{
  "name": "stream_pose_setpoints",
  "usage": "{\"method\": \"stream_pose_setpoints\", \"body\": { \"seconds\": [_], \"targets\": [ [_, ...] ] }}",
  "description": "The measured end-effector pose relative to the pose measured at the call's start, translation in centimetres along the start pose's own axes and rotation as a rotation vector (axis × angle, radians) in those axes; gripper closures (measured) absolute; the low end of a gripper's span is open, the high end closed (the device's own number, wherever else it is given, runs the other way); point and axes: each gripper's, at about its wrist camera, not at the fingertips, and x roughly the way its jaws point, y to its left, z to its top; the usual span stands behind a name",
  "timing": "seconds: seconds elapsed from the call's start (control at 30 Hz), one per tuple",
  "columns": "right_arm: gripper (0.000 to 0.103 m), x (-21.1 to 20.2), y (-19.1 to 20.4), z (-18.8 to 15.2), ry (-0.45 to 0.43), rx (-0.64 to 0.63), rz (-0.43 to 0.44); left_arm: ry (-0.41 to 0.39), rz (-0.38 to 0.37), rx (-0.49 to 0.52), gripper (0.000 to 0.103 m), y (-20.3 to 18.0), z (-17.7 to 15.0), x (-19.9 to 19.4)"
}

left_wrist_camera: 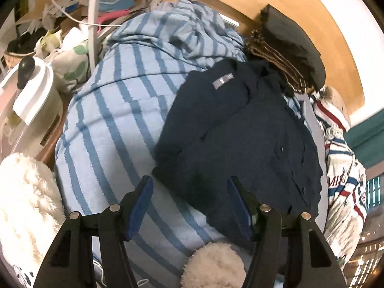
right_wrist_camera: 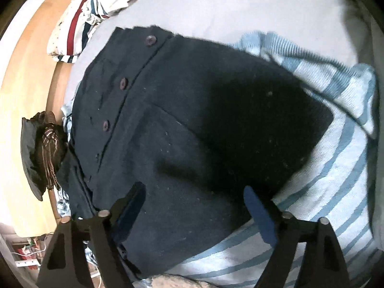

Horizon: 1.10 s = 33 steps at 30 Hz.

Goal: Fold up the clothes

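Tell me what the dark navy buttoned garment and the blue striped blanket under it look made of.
Dark navy buttoned garment: likely matte woven cotton or wool blend; lint specks cling, no sheen. Blue striped blanket: probably soft fleece or terry; fuzzy nap, fine ribbed texture.

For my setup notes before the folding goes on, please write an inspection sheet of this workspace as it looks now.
Surface: bed under a blue striped blanket, bunched near the far end.
Job's things: navy buttoned garment lies on the blanket, partly folded.
Clutter: printed white garment, dark fringed item, white fluffy item.
Grippers: left gripper open, empty; right gripper open above the navy garment, gripping nothing.
Cables: white cable over the far clutter.
Surroundings: wooden floor; white appliance.
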Motion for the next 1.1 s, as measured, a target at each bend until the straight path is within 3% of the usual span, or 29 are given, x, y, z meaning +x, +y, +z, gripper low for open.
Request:
{"method": "stream_pose_setpoints", "body": {
  "seconds": [0.1, 0.17, 0.43, 0.63, 0.73, 0.83, 0.93, 1.1],
  "targets": [
    [0.037, -0.4, 0.5, -0.3, -0.032, -0.026, -0.083, 0.002, 0.003, 0.005, 0.038, -0.2, 0.0, 0.5],
    [0.041, -0.3, 0.5, -0.6, -0.034, -0.036, -0.126, 0.028, -0.025, -0.018, 0.038, 0.1, 0.0, 1.0],
    [0.043, 0.7, -1.6, -1.0, 0.028, 0.049, -0.150, 0.082, -0.073, -0.143, 0.038, 2.0, -0.4, 2.3],
    [0.040, 0.6, -1.6, -1.2, 0.028, 0.043, -0.146, 0.087, -0.086, -0.151, 0.038, 2.0, -0.4, 2.5],
    [0.039, 0.5, -1.8, -1.3, 0.027, 0.051, -0.130, 0.116, -0.188, -0.233, 0.038, 3.0, -0.8, 3.2],
    [0.038, 0.4, -2.0, -1.4, 0.025, 0.062, -0.112, 0.165, -0.346, -0.426, 0.038, 5.2, -1.7, 4.9],
    [0.038, 0.2, -2.4, -1.5, 0.018, 0.081, -0.083, 0.186, -0.382, -0.550, 0.045, 6.8, -2.6, 6.1],
    [0.038, 0.3, -2.5, -1.5, 0.021, 0.076, -0.047, 0.192, -0.449, -0.613, 0.045, 7.1, -2.7, 7.3]
  ]
}}
